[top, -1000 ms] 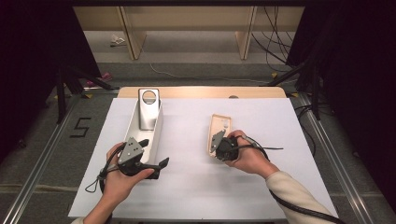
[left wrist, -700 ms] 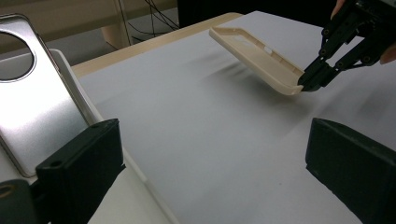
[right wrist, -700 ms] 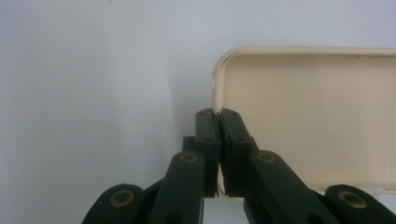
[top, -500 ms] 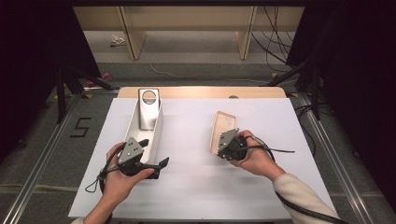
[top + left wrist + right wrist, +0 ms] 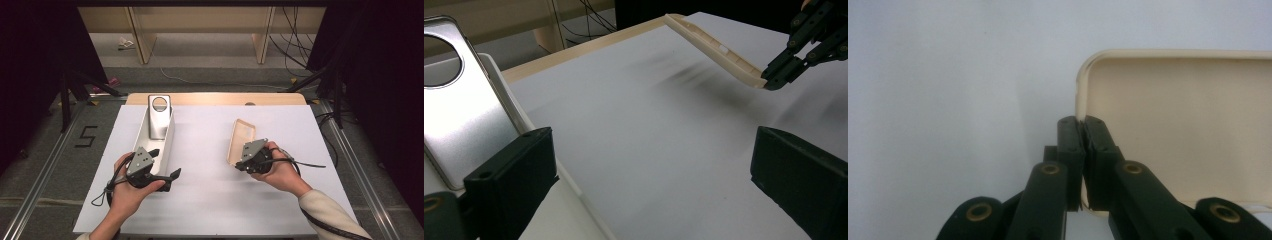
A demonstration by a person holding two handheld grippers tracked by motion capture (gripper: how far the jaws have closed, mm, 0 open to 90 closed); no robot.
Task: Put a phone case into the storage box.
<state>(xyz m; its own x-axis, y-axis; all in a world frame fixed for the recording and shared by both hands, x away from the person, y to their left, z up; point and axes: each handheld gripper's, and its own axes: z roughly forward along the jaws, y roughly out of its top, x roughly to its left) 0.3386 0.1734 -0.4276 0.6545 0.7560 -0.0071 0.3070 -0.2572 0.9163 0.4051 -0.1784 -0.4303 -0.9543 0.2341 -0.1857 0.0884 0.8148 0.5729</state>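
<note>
A beige phone case [image 5: 242, 138] hangs tilted over the white mat, lifted on one long edge. My right gripper [image 5: 235, 163] is shut on the case's near rim. In the right gripper view the two pads [image 5: 1071, 142] pinch the wall of the case [image 5: 1188, 125] by a rounded corner. A silver phone back [image 5: 159, 118] with a round camera hole leans in a long white tray [image 5: 169, 141] at the left. My left gripper [image 5: 165, 162] rests at the tray's near end, open and holding nothing. The left gripper view shows the phone [image 5: 464, 115], the case [image 5: 719, 50] and the right gripper [image 5: 774, 77].
A white mat [image 5: 210, 200] covers the wooden table [image 5: 215, 98]. Metal rails run along both sides of the table. Wooden shelving and loose cables [image 5: 295, 40] lie beyond the far edge. A "5" [image 5: 86, 136] is marked on the floor at the left.
My right gripper has carried the beige case a little to the right. The left gripper has stayed where it was.
</note>
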